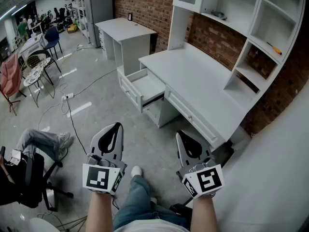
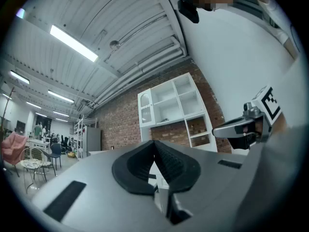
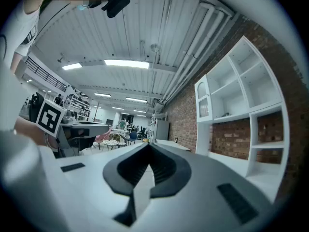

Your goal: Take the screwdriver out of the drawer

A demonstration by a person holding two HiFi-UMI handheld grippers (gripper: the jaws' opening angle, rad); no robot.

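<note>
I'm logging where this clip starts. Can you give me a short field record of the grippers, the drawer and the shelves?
left gripper: shut, empty, held short of the desk
right gripper: shut, empty, held short of the desk
drawer: pulled open; the visible part of its inside looks bare
desk: white, against a brick wall
shelves: white, above the desk
slim orange item: lying on a right-hand shelf; too small to identify
</note>
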